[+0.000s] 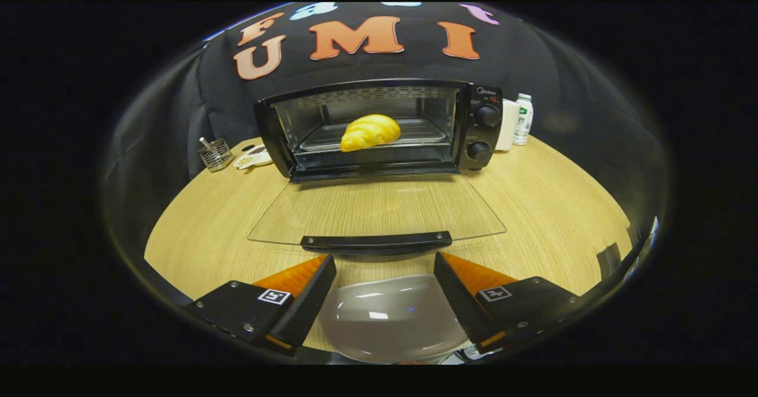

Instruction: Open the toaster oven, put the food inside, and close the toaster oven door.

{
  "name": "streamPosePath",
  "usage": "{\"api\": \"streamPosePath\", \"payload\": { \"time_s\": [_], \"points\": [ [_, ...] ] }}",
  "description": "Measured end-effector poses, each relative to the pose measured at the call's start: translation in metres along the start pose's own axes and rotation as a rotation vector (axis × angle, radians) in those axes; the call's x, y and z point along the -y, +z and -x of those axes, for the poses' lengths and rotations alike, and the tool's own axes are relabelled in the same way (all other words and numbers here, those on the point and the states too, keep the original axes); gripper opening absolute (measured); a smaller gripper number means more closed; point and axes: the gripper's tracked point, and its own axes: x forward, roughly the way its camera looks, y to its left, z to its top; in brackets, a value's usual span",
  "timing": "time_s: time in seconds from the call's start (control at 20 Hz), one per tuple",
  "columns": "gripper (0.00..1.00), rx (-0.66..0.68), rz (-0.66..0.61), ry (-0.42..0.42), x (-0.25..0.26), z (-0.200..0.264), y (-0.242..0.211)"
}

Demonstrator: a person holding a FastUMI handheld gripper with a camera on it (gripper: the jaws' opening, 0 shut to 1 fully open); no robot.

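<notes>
The gripper hangs low over the table, level and aimed straight at the oven, with its fingers spread wide apart and holding nothing. Between the fingers, below them on the table, lies a grey plate with nothing on it. Just ahead of the fingertips is the black handle of the oven's door, which is swung fully down and lies flat like a glass shelf above the tabletop, reaching from the oven's mouth out towards the gripper. The fingertips stand either side of the handle's ends and a little short of it, apart from it. Beyond the door the oven stands open, and the food, a yellow croissant, sits inside on the metal tray, near the middle of the cavity and a little towards the left. Two round knobs sit one above the other on the oven's right-hand panel. To the right of the oven, near the back of the table, a white bottle stands upright beside a white container that touches or nearly touches the oven's side. To the left of the oven stand a small wire basket and, just beside it, a small dish with something in it that is too small to tell. Between the gripper and the oven's mouth only the lowered door stands in the way.
</notes>
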Motion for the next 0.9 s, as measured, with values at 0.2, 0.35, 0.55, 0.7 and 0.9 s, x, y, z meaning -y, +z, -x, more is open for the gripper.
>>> {"api": "streamPosePath", "payload": {
  "time_s": [0.2, 0.35, 0.55, 0.7, 0.9],
  "points": [
    [0.99, -0.022, -0.010, -0.010, 0.000, -0.010, -0.006],
    [0.99, -0.022, -0.062, -0.010, 0.000, -0.010, -0.002],
    [0.99, -0.005, -0.060, -0.010, 0.000, -0.002, 0.008],
    [0.99, 0.009, -0.066, -0.007, 0.001, 0.005, 0.018],
    [0.99, 0.048, -0.070, -0.003, 0.000, 0.013, 0.037]
  ]
}}
